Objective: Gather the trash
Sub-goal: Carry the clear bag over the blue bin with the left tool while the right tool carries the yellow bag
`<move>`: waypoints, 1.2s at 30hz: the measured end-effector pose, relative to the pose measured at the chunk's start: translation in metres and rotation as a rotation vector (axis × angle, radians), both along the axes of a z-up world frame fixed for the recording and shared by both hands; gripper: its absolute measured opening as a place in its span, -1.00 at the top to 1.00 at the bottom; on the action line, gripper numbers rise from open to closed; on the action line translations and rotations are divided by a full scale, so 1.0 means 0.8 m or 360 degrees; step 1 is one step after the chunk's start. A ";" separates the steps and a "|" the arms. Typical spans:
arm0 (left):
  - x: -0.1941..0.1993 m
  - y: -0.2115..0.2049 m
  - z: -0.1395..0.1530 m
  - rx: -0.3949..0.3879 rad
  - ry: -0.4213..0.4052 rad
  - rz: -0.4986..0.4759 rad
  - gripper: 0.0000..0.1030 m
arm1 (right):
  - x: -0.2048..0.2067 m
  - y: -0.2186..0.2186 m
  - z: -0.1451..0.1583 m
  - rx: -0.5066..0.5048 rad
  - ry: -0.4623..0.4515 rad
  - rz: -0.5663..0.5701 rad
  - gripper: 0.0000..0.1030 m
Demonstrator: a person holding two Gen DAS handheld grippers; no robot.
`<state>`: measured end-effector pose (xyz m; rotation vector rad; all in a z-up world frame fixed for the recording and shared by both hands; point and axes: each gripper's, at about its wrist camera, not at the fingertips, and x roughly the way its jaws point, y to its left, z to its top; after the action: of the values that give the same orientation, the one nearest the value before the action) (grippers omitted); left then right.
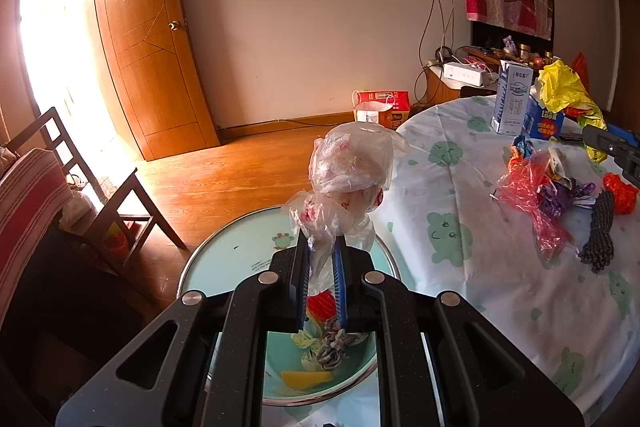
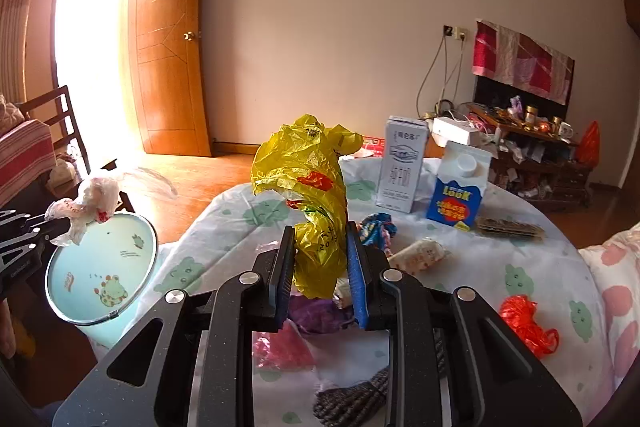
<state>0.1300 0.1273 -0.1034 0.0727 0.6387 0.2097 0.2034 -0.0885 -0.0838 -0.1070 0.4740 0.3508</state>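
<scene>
My left gripper (image 1: pixel 321 247) is shut on a clear crumpled plastic bag (image 1: pixel 350 167) and holds it over a light-green bin (image 1: pixel 360 367) that holds paper scraps and a yellow piece. The bin's round lid (image 1: pixel 240 247) stands open behind it. My right gripper (image 2: pixel 318 231) is shut on a yellow plastic bag (image 2: pixel 308 179) held above the table (image 2: pixel 224 227). In the right wrist view the left gripper (image 2: pixel 48 223) with the clear bag (image 2: pixel 92 203) is at the far left by the lid (image 2: pixel 100 267).
On the tablecloth lie a red bag (image 2: pixel 528 323), a pink bag (image 1: pixel 528 195), a purple wrapper (image 2: pixel 316 315), a dark coiled cord (image 1: pixel 598 239), a white carton (image 2: pixel 402 167), a blue carton (image 2: pixel 460 187) and a snack wrapper (image 2: pixel 420 253). A chair (image 1: pixel 100 187) stands left.
</scene>
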 end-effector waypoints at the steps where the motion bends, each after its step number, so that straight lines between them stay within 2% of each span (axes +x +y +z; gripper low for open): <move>1: -0.001 0.003 0.000 0.0002 0.0000 0.0009 0.80 | 0.001 0.008 0.000 -0.0006 -0.0001 0.0025 0.51; 15: -0.011 0.031 0.004 0.0019 -0.0012 0.0085 0.80 | 0.011 0.087 -0.010 -0.0034 -0.0044 0.0259 0.51; 36: -0.024 0.072 -0.001 0.0069 0.0007 0.0228 0.80 | 0.028 0.149 -0.025 -0.0069 -0.0052 0.0477 0.50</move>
<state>0.1108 0.1849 -0.1040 0.0694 0.6446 0.3617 0.2257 0.0310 -0.1039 -0.2268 0.4335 0.6320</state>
